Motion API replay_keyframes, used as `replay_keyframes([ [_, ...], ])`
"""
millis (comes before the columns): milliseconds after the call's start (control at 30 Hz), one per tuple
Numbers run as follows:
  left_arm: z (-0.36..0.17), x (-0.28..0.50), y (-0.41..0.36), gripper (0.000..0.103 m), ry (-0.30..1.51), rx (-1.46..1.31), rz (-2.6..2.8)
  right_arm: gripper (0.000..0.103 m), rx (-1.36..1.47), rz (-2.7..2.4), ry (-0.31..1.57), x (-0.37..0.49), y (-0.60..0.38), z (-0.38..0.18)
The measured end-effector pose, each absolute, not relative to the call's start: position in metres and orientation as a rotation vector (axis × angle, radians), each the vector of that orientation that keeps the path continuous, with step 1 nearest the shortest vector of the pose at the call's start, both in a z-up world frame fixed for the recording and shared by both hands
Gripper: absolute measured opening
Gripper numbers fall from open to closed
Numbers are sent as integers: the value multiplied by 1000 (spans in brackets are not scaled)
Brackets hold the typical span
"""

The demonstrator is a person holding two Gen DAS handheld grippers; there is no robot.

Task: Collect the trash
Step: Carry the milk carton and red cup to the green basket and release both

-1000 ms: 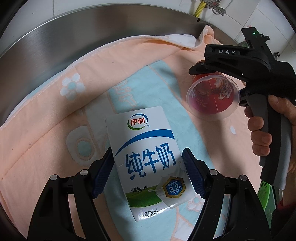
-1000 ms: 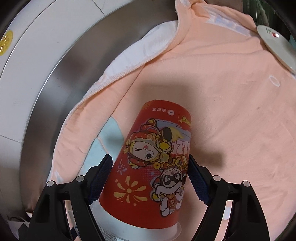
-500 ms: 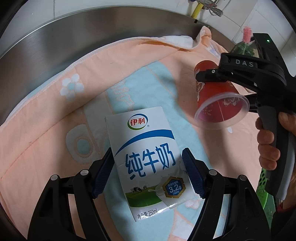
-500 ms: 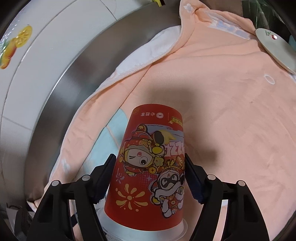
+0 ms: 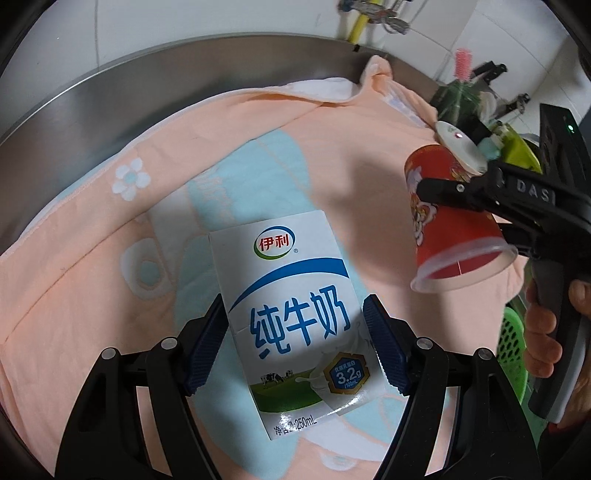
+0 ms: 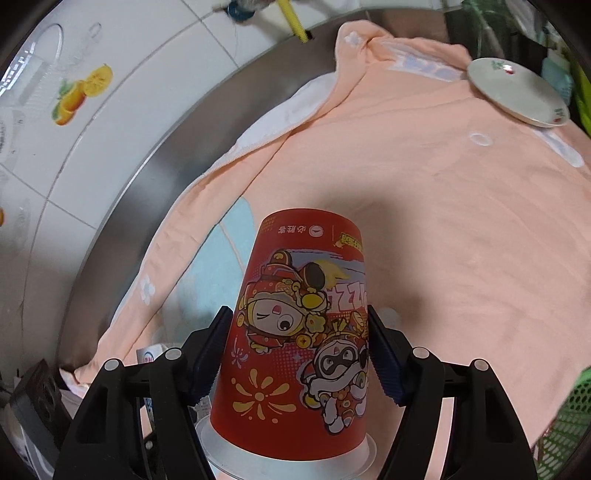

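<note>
Between left gripper [image 5: 295, 347] pads: milk carton [image 5: 291, 314].

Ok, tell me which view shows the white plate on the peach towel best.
Right wrist view: the white plate lies fully visible, unobstructed. In the left wrist view, the red cartoon cup and right gripper partly hide it.

- home kitchen
- white tiled wall [image 6: 122, 122] with orange-fruit sticker [image 6: 79, 94]
- stainless steel counter [image 5: 155, 110], peach towel [image 5: 92, 258] spread on it
- small plate [image 6: 517, 94], green plastic basket [image 5: 511, 354], yellow hose [image 5: 360, 22] at wall
</note>
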State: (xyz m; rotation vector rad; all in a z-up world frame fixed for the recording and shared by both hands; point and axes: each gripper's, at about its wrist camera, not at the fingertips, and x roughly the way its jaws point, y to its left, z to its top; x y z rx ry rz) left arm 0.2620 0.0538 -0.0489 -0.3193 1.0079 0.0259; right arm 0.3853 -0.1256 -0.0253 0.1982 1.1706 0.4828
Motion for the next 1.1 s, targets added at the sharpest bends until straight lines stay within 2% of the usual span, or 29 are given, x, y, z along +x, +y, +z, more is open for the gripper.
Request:
replay_keyframes([
  [533,-20,233,-46,72,978,-242,-152,67,188,334,1067,286,-276,2],
  [1100,-21,212,-196,72,1003,-142,-388,68,75,7,1087,207,-445,-44],
])
